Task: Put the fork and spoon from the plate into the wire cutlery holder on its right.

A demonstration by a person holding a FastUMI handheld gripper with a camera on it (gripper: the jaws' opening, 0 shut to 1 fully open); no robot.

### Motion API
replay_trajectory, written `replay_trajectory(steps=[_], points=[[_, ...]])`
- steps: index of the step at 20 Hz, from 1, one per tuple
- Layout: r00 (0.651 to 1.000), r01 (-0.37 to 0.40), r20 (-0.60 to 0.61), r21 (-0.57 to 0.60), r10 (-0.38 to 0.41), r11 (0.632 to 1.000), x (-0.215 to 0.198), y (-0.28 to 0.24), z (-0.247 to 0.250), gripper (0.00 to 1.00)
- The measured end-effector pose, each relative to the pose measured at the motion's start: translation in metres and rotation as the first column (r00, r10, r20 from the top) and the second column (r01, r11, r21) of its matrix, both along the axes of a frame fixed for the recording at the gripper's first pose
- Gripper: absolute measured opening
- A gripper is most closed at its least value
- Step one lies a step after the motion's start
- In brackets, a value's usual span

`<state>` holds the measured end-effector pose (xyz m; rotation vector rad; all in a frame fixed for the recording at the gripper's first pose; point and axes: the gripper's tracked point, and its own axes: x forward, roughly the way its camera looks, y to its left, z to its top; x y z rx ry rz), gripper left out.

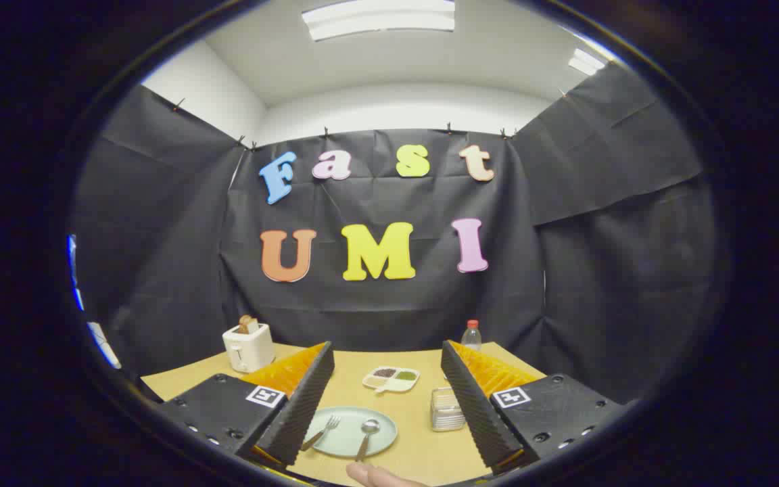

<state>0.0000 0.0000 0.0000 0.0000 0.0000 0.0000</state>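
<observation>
A pale green plate (pixel 345 443) lies on the wooden table between my two fingers, a little ahead of them. On it rest a fork (pixel 322 433) to the left and a spoon (pixel 367 435) to the right, both with handles pointing toward me. The wire cutlery holder (pixel 446 408) stands just right of the plate, close against the inner face of my right finger. My gripper (pixel 385 399) is open, held above the table with nothing between its fingers (pixel 303 406).
A white toaster (pixel 248 346) with bread in it stands at the table's far left. A small divided dish (pixel 391 379) with condiments sits beyond the plate. A clear bottle (pixel 472 336) with a red cap stands at the far right. A person's fingertip (pixel 379 475) shows at the table's near edge.
</observation>
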Motion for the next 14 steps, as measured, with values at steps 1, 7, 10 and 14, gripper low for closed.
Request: replay_trajectory(steps=[1, 7, 10, 14], points=[[1.0, 0.014, 0.002, -0.025, -0.014, 1.0, -0.001, 0.002, 0.0, 0.95], [0.999, 0.025, 0.028, -0.128, -0.021, 0.992, -0.012, 0.02, 0.004, 0.95], [0.999, 0.036, 0.02, -0.138, -0.033, 0.99, -0.013, 0.02, 0.002, 0.95], [1.0, 0.026, 0.019, -0.111, -0.024, 0.993, -0.012, 0.022, 0.002, 0.95]])
